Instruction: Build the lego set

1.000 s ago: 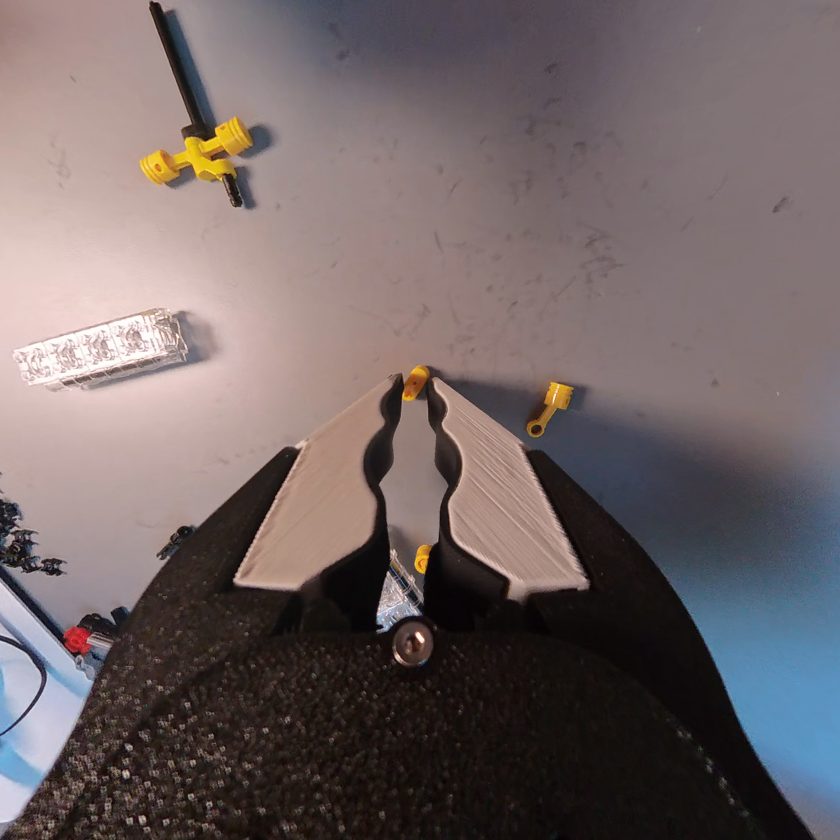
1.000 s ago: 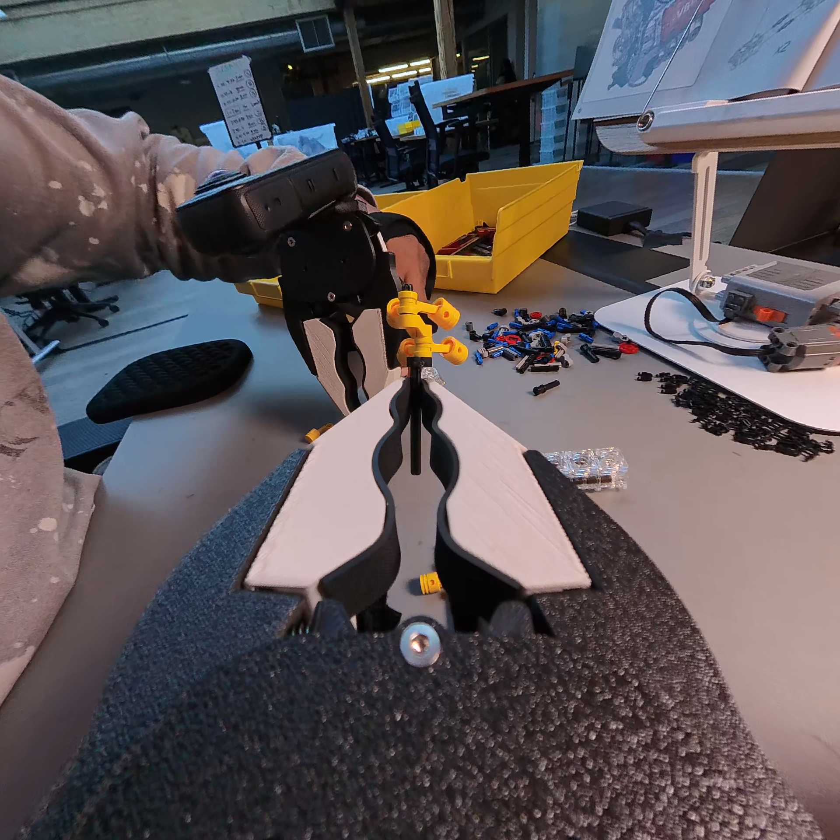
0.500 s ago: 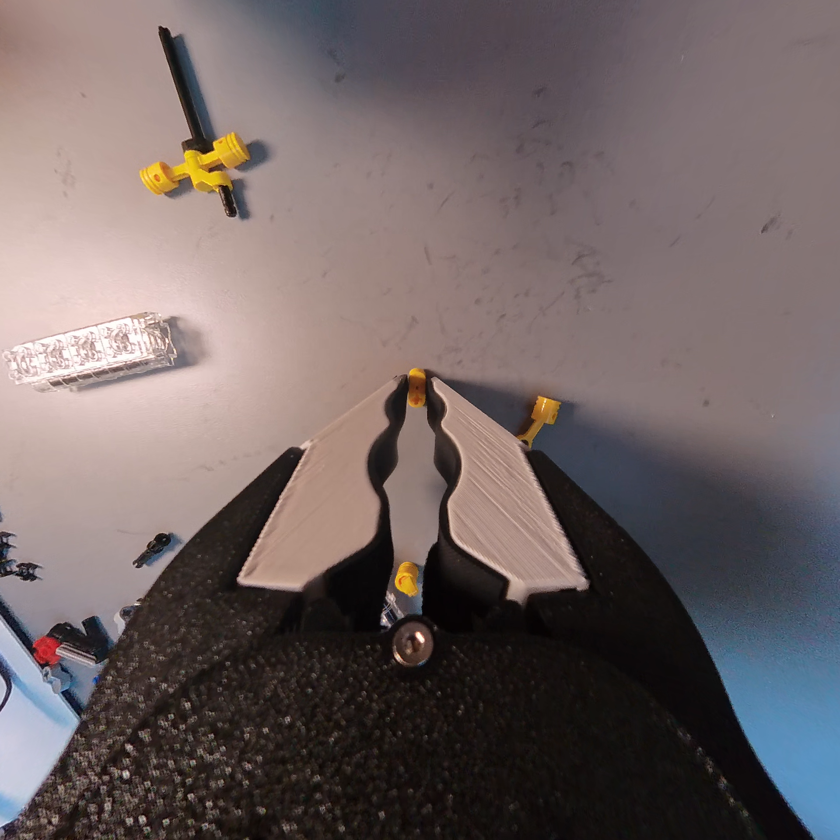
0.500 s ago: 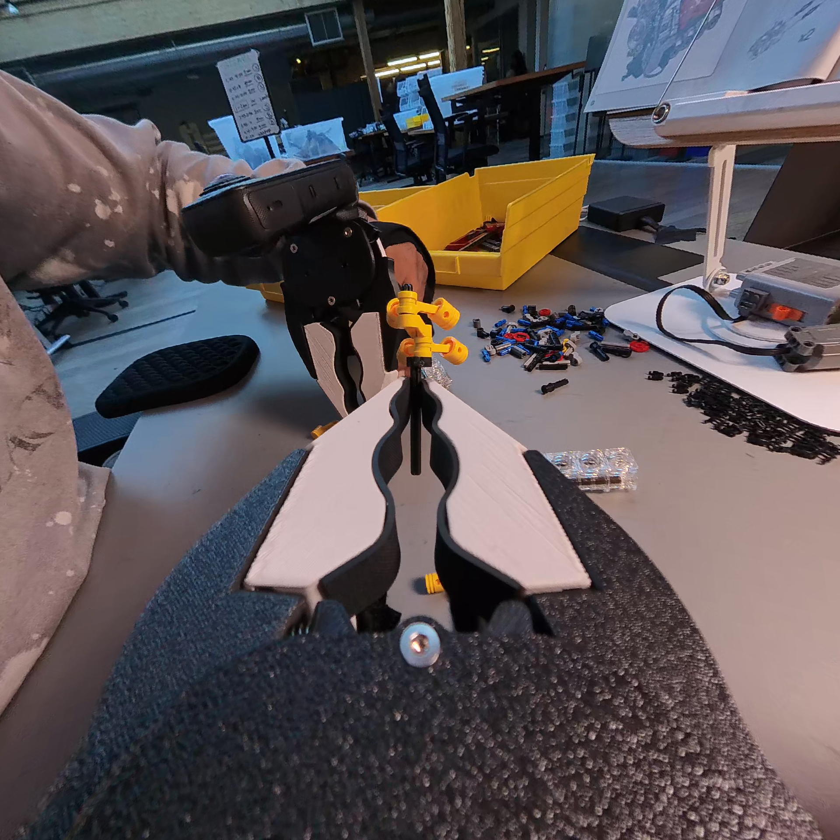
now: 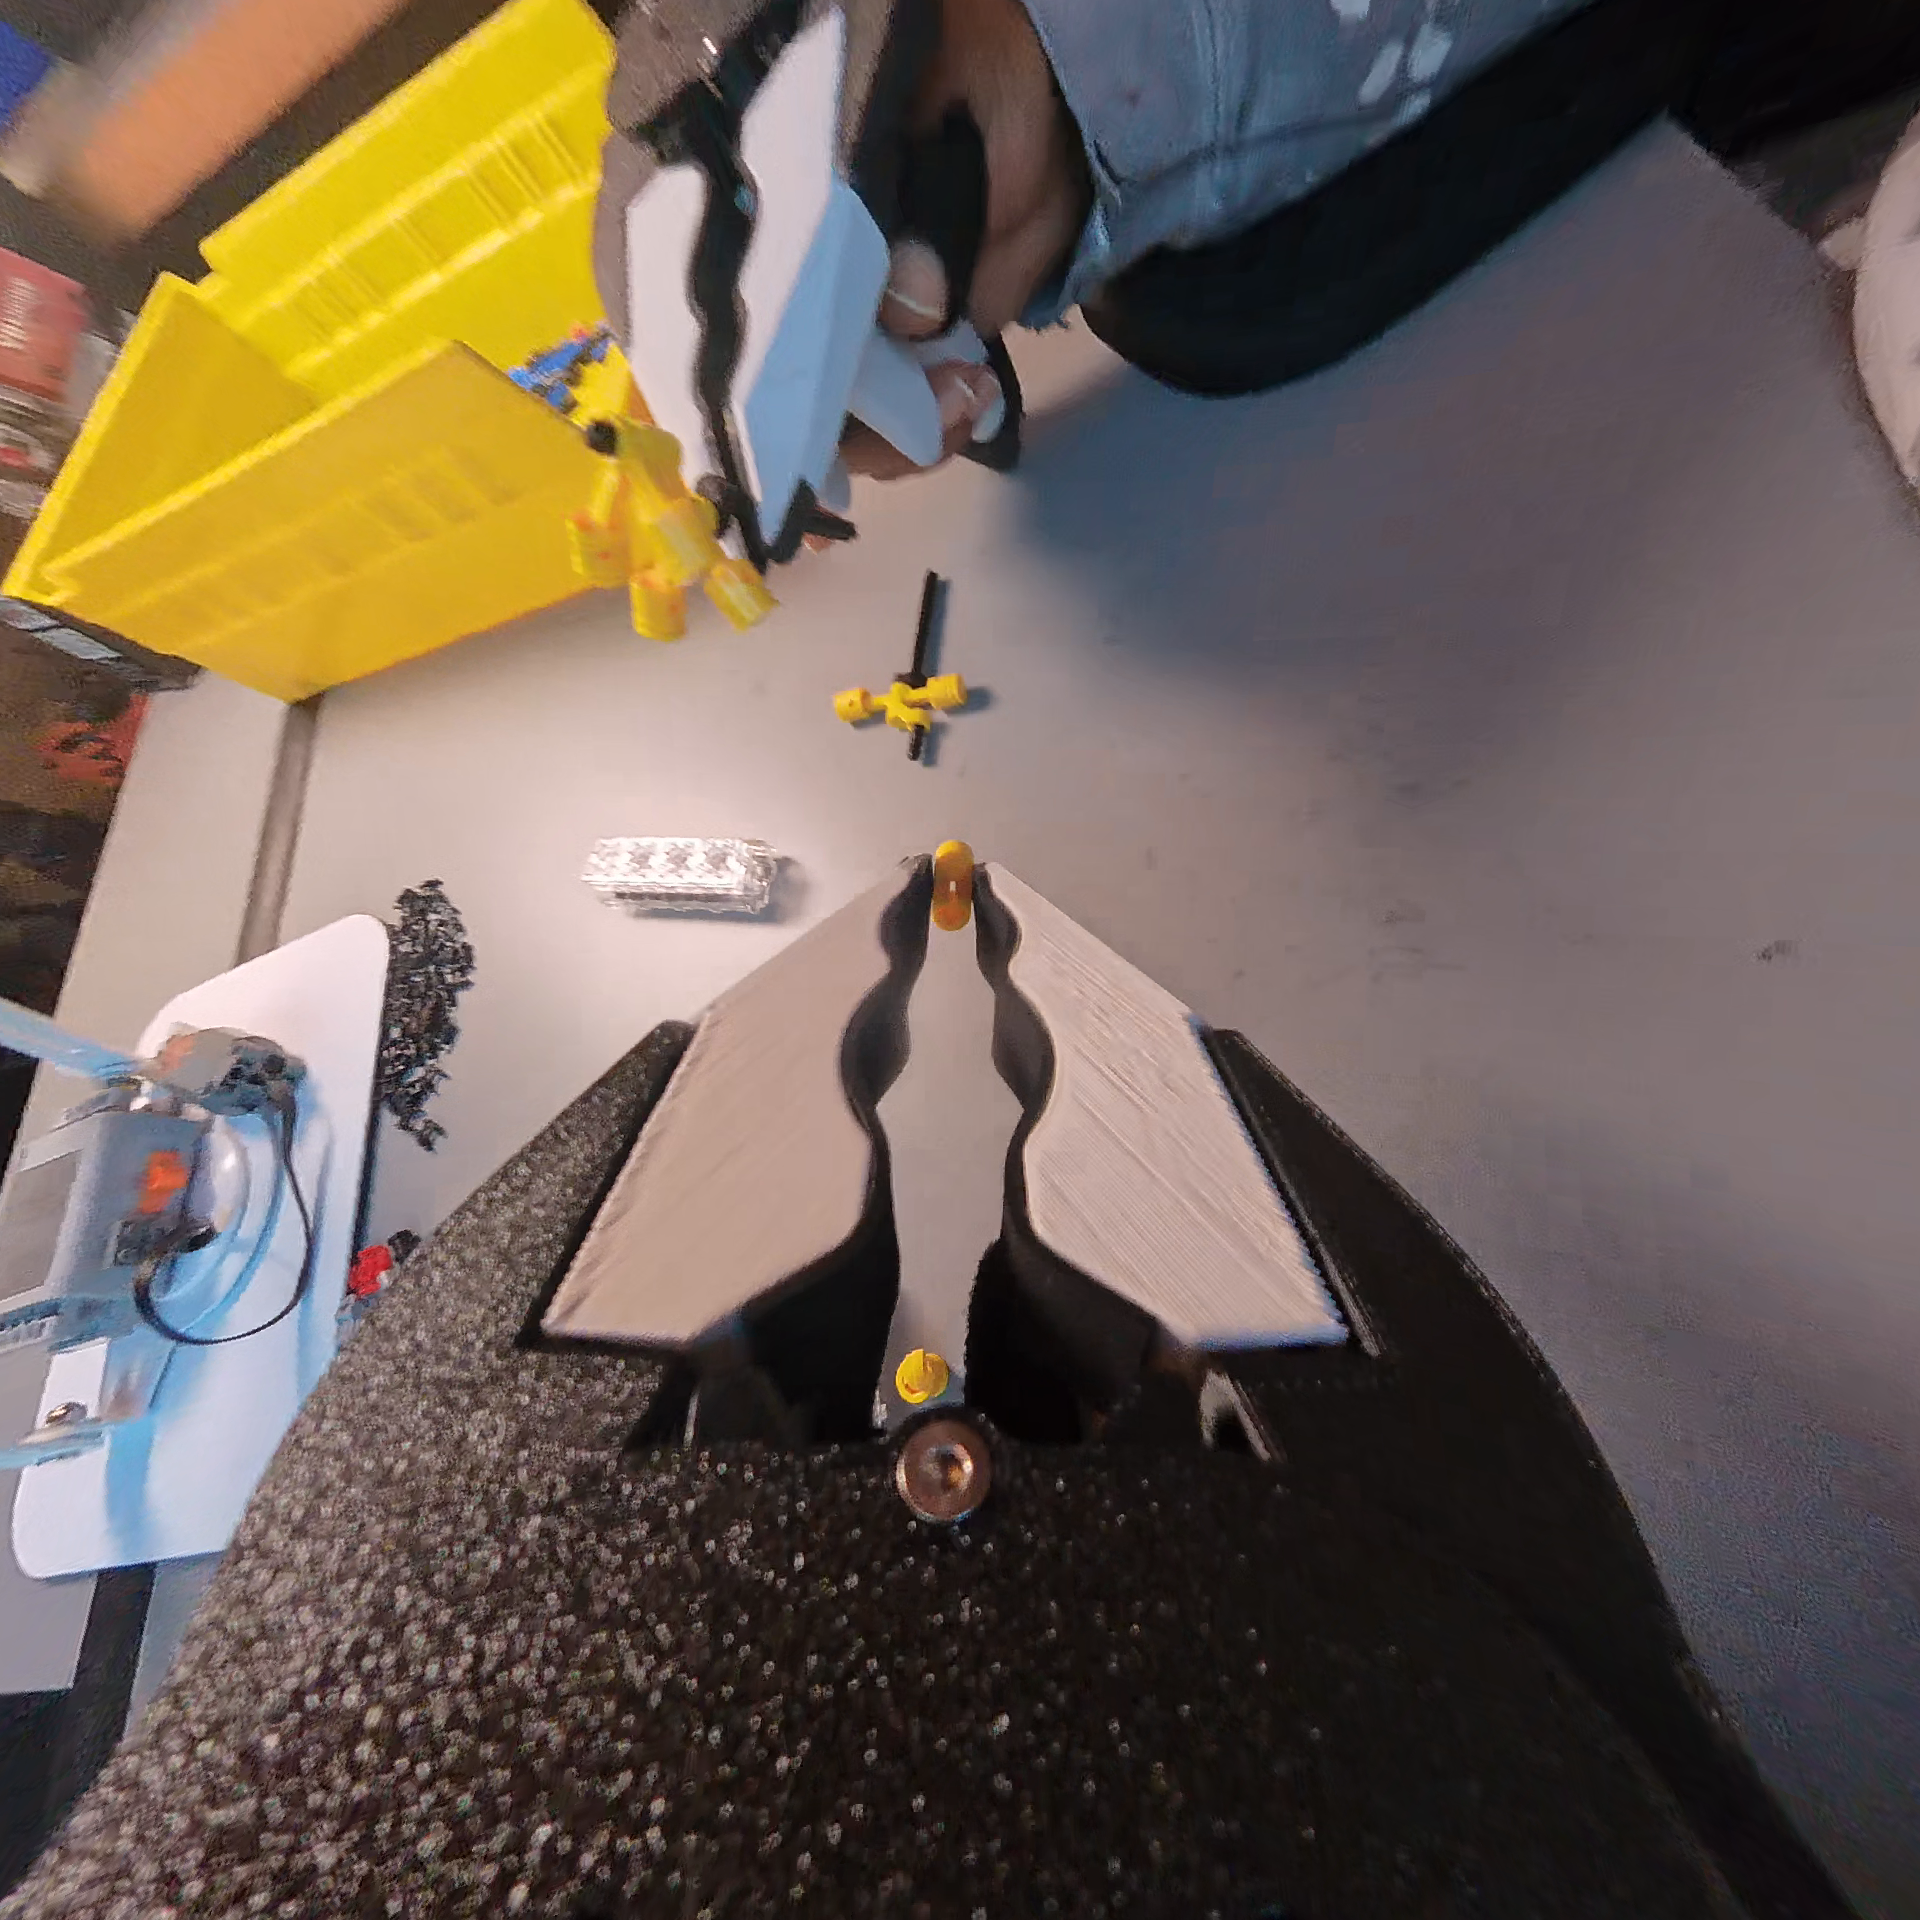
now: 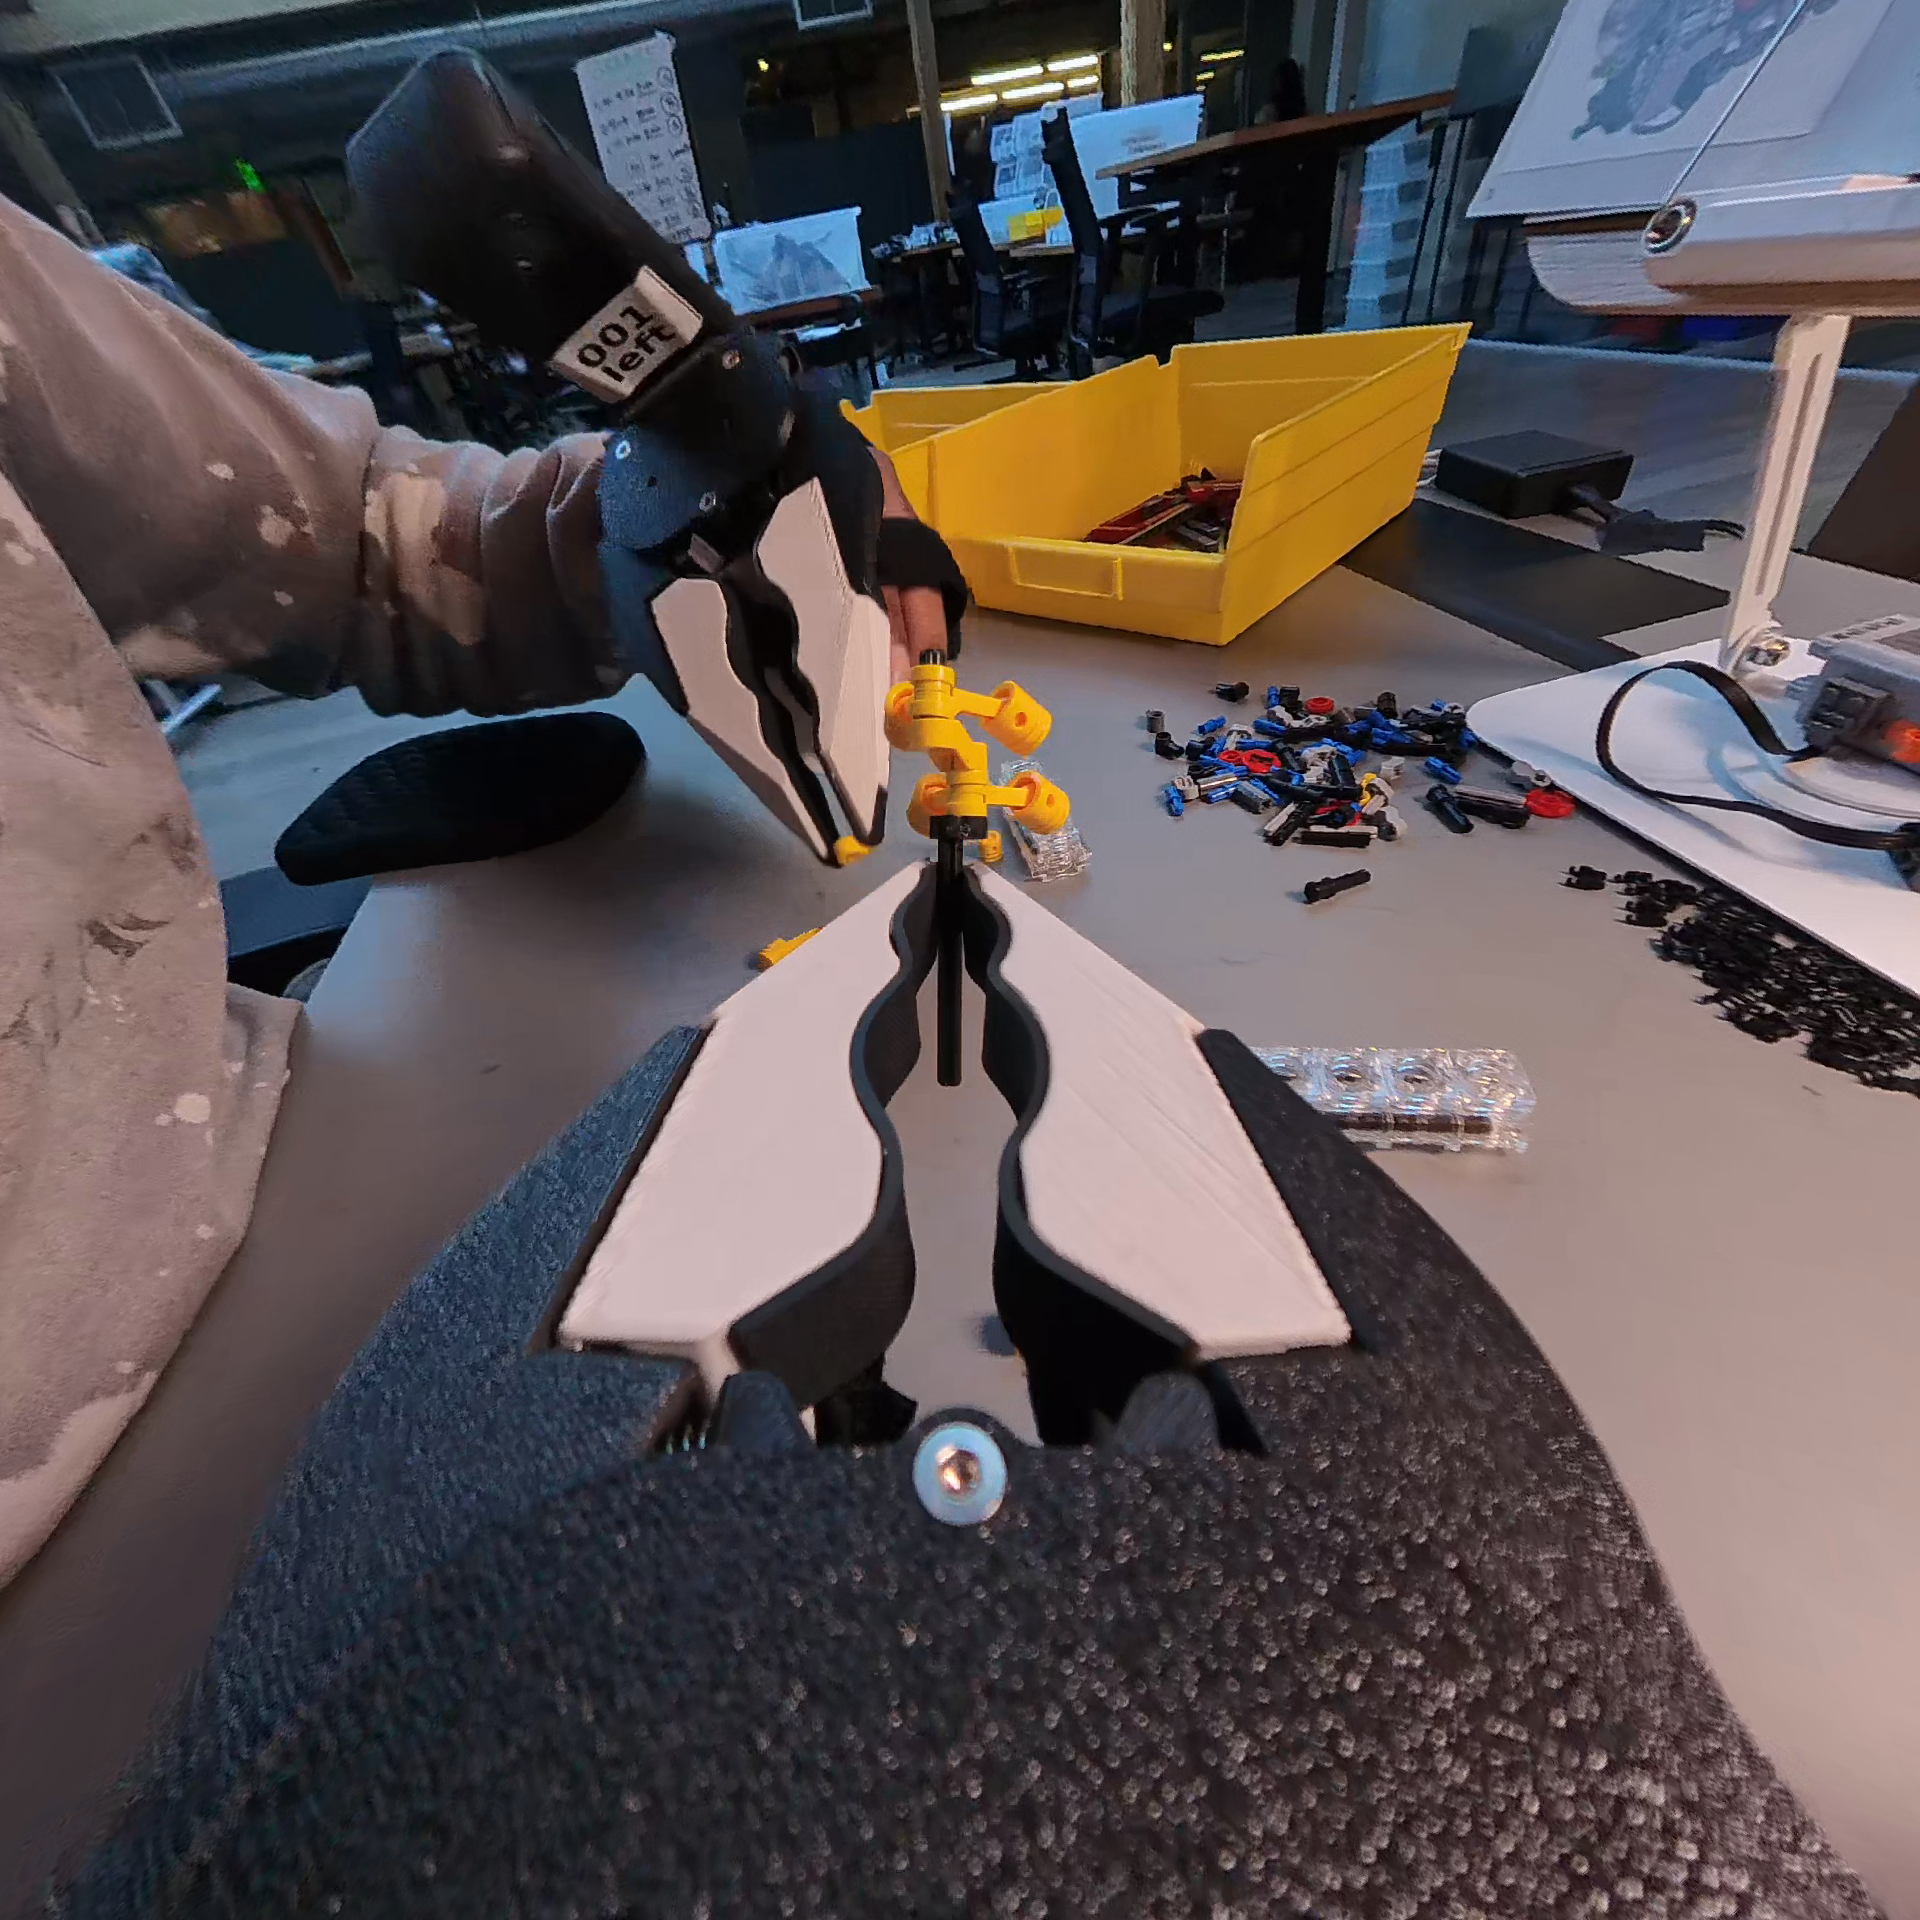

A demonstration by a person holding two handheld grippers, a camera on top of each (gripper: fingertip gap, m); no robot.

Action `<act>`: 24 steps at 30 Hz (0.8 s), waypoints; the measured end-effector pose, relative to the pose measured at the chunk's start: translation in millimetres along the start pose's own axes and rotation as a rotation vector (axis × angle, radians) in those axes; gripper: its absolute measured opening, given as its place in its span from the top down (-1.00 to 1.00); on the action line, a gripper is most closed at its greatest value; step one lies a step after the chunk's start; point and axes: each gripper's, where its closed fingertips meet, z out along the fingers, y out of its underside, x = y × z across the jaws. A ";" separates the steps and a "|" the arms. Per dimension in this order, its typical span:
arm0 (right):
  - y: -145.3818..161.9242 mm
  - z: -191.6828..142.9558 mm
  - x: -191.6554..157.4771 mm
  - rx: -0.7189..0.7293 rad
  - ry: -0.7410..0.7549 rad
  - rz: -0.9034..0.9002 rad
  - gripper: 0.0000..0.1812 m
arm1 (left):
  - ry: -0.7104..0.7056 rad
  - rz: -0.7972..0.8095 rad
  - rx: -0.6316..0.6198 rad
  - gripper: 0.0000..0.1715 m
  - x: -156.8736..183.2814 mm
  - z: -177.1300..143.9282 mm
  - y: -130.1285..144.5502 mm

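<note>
My left gripper (image 5: 951, 868) is shut on a small yellow piston piece (image 5: 952, 885), held above the grey table. It also shows in the right wrist view (image 6: 847, 831), tilted down with its tip just left of the assembly. My right gripper (image 6: 948, 878) is shut on a black axle (image 6: 948, 966) that stands upright and carries yellow pistons (image 6: 971, 748) on top. The right gripper and its assembly (image 5: 655, 540) show blurred at the top of the left wrist view. A second axle with yellow pistons (image 5: 902, 698) lies on the table.
A clear brick (image 6: 1397, 1096) lies right of my right gripper, and one (image 5: 681, 873) shows left of my left gripper. A loose yellow piston (image 6: 784, 948), small parts (image 6: 1320, 758), black pins (image 6: 1787, 977), yellow bins (image 6: 1174, 488), a white plate (image 6: 1662, 769) and a black pad (image 6: 457, 790) are on the table. One gripper's finger ends stand about 7 centimeters off the other's. From the right gripper's tips to the clear brick (image 6: 1397, 1096) is close to 12 centimeters. It turns up in the left wrist view (image 5: 658, 850) as well.
My left gripper has lifted off the table with the yellow piece and swung up towards the assembly in my right gripper. The right gripper has held the axle nearly still.
</note>
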 end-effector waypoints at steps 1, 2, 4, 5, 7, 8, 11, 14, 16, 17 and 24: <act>0.2 0.6 -2.5 -0.003 -0.012 -0.008 0.96 | -0.029 -0.009 0.034 0.91 -1.3 -5.1 -5.4; 0.7 1.3 -5.1 -0.006 -0.024 -0.017 0.96 | -0.054 -0.017 0.068 0.91 -1.9 -10.3 -10.7; 2.2 2.6 -10.6 -0.016 -0.047 -0.038 0.96 | -0.108 -0.041 0.132 0.92 -4.7 -20.8 -20.7; 3.4 3.5 -13.5 -0.024 -0.059 -0.050 0.96 | -0.133 -0.068 0.166 0.92 -6.9 -25.7 -25.1; 6.3 5.4 -19.6 -0.044 -0.084 -0.073 0.96 | -0.176 -0.121 0.226 0.92 -11.0 -33.4 -31.0; 8.1 6.4 -22.6 -0.055 -0.095 -0.085 0.96 | -0.198 -0.136 0.245 0.92 -12.7 -36.2 -32.3; 14.1 9.3 -31.7 -0.093 -0.133 -0.112 0.96 | -0.216 -0.137 0.265 0.92 -9.7 -39.3 -34.7; 19.5 11.8 -40.0 -0.128 -0.178 -0.100 0.96 | -0.207 -0.095 0.254 0.92 -3.3 -39.5 -39.8; 22.7 12.9 -44.8 -0.149 -0.206 -0.094 0.96 | -0.198 -0.064 0.246 0.92 0.8 -39.6 -43.3; 24.6 13.4 -47.5 -0.161 -0.221 -0.091 0.96 | -0.196 -0.043 0.237 0.92 2.6 -39.2 -43.9; 34.8 20.7 -65.4 -0.230 -0.317 -0.074 0.96 | -0.117 0.094 0.162 0.92 22.8 -35.0 -47.0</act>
